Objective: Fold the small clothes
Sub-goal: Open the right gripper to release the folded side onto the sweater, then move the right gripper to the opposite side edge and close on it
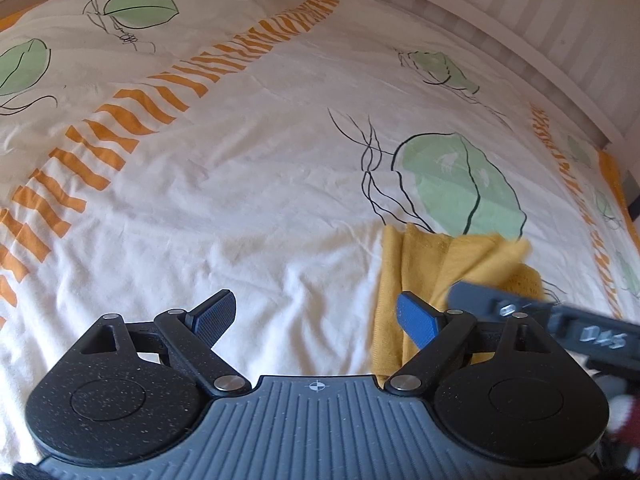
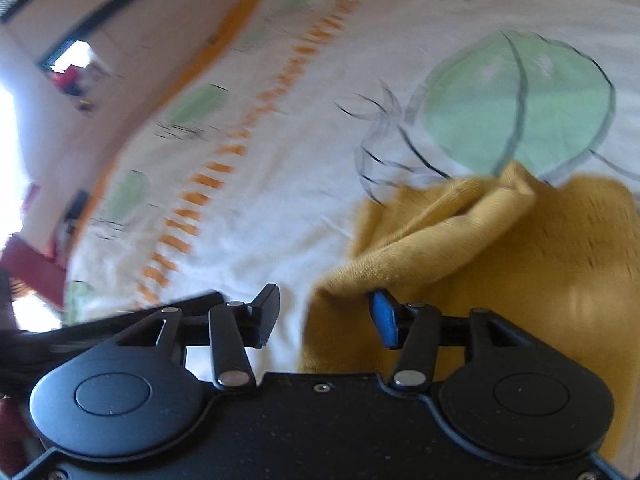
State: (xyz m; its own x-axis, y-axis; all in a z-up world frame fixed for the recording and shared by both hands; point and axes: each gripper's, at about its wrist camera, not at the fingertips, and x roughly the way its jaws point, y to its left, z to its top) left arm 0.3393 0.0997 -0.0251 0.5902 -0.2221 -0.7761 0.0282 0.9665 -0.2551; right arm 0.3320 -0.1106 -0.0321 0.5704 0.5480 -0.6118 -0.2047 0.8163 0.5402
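A mustard-yellow knit garment (image 1: 424, 264) lies crumpled on the bed cover, lower right in the left wrist view. My left gripper (image 1: 314, 304) is open wide above the white cover, its right blue pad (image 1: 416, 320) over the garment's left edge. In the right wrist view the garment (image 2: 500, 248) fills the lower right, with a raised fold in the middle. My right gripper (image 2: 325, 296) is open; a fold's tip rests against its right blue pad (image 2: 384, 320), and only white cover shows between the fingers. That view is motion-blurred.
The bed cover (image 1: 240, 200) is white with green leaf prints and orange stripe bands. A striped wall or headboard (image 1: 520, 20) runs along its far edge. A blurred dark part of the right-hand tool (image 1: 580, 332) crosses the garment. Beyond the bed's left edge is bright room clutter (image 2: 72, 80).
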